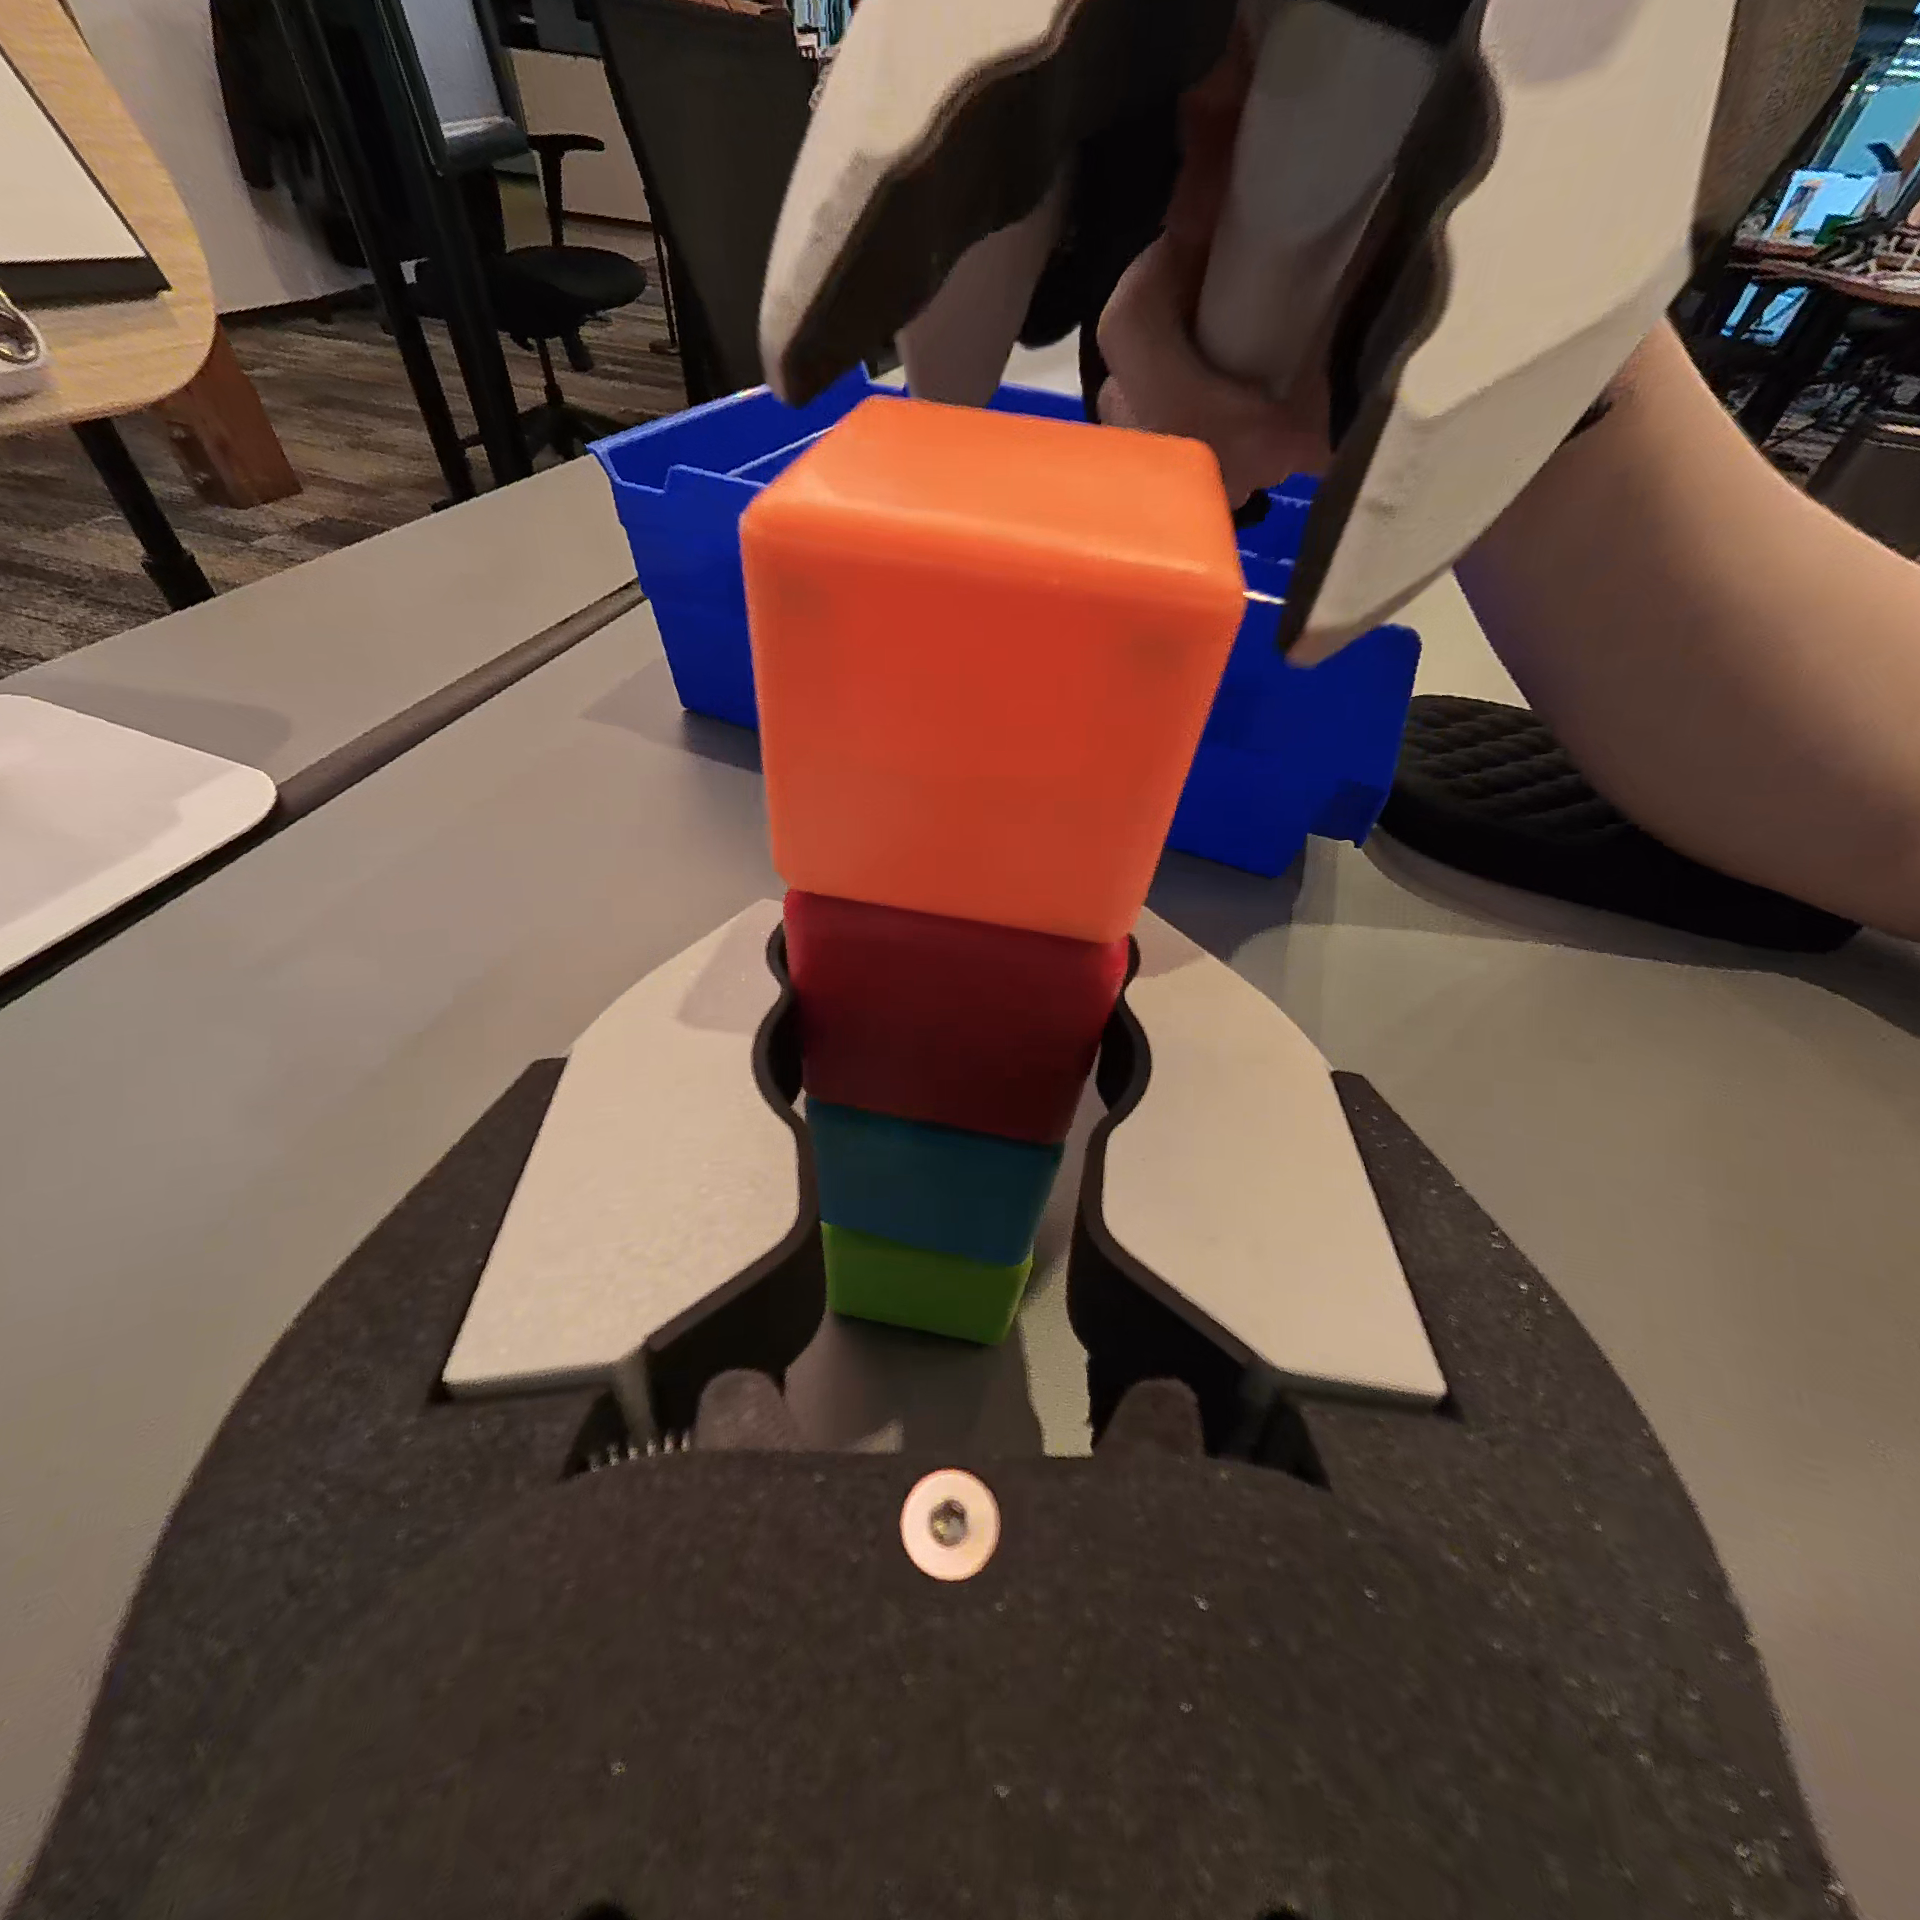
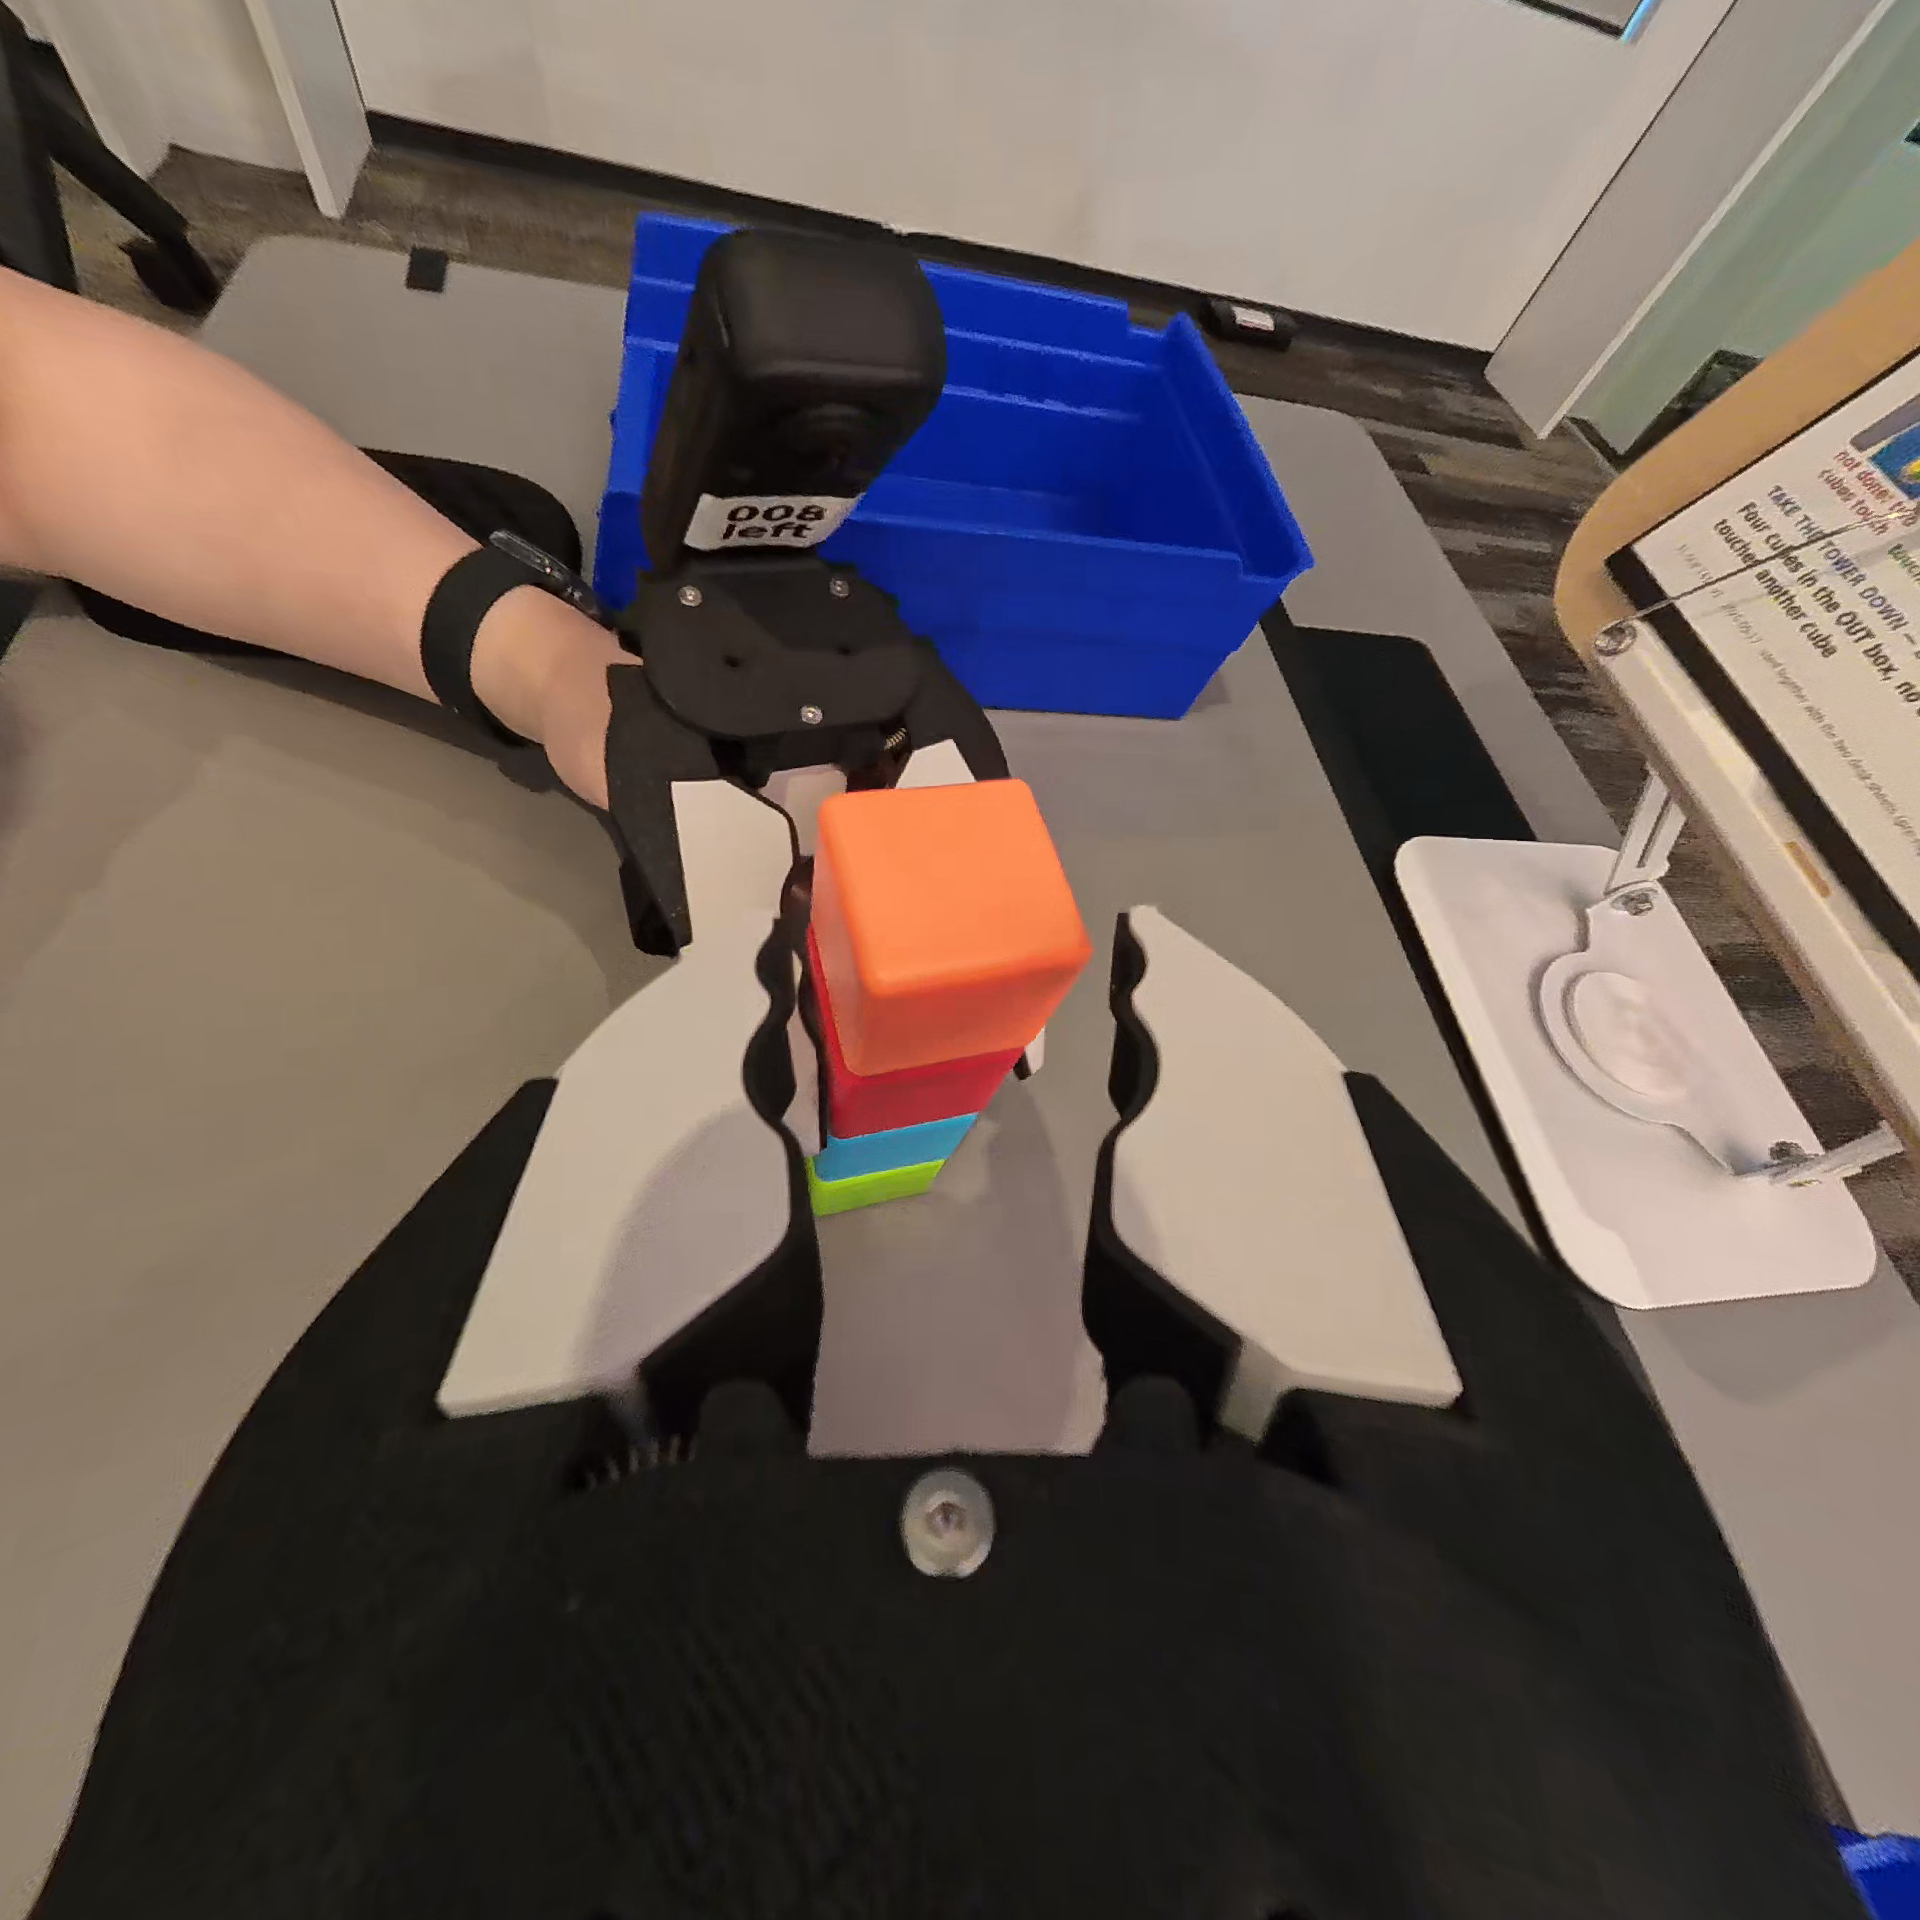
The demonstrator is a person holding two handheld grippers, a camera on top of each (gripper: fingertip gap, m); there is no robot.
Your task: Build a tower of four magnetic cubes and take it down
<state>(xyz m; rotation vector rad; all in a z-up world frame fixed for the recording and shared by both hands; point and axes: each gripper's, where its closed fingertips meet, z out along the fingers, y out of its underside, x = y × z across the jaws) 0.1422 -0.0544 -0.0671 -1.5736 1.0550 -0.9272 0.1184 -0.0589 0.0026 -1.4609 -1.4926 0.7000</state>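
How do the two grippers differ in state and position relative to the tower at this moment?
The left gripper is shut on the red cube, second from the top; the right gripper is open, holding nothing. The left one's jaws press the red cube's sides; the right one's jaws stand apart on either side of the orange cube, clear of it. Both share the same black body with pale jaw plates.

We seem to be in an office: black swivel chairs (image 1: 561, 275) on wood-look flooring (image 1: 312, 416), grey desks (image 1: 416, 831), more cluttered workstations (image 1: 1808, 249) behind.
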